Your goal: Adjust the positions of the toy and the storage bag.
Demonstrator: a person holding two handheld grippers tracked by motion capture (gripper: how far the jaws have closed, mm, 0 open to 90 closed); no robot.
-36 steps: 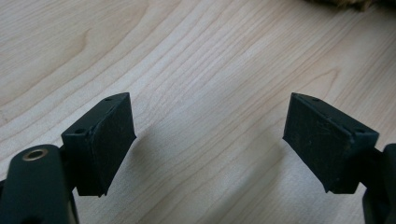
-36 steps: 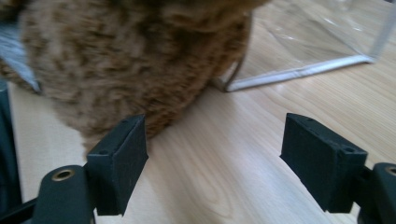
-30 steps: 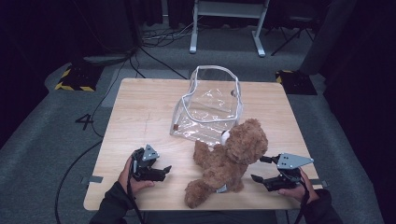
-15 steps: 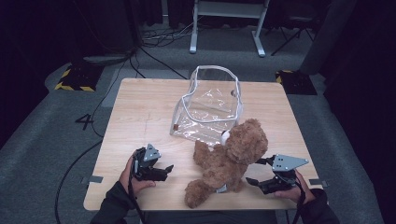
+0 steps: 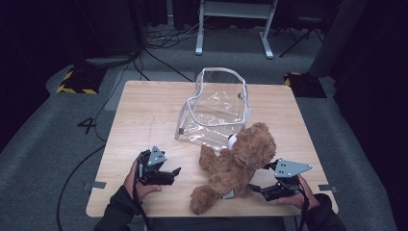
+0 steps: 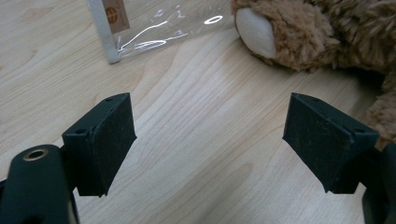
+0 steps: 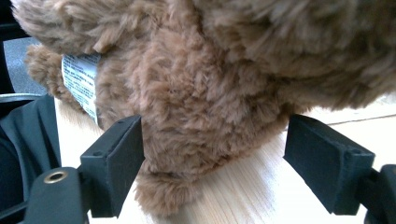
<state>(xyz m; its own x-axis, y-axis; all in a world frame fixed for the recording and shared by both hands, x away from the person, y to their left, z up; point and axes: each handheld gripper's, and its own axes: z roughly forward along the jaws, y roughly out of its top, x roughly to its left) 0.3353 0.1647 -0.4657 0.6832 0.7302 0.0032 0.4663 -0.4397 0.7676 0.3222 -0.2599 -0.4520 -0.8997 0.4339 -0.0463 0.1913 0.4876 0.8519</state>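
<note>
A: R gripper (image 5: 263,179) status?

B: Jaws wide apart, nothing clamped; teddy bear (image 5: 236,163) sits btwn them. In the right gripper view its brown fur (image 7: 201,116) bulges into the gap; one jaw just touches fur, other stands clear w/ bare wood showing beside it. White sewn-in label (image 7: 80,79) just past the near-fur jaw.

A: L gripper (image 5: 169,174)?

B: Also wide open, empty; low over the table (image 5: 144,110), bare wood btwn jaws. Bear ahead & off to one side of it, near but apart; pale paw pad (image 6: 254,30) visible ahead in the left gripper view. Clear plastic bag (image 5: 216,108) ahead too, corner w/ white edge trim (image 6: 105,35) beyond the jaws, not touching.

A: Bear vs bag?

B: Bear lies on table, head against bag's near edge; bag beyond bear from both grippers. Hands grip both tools at near table edge.
</note>
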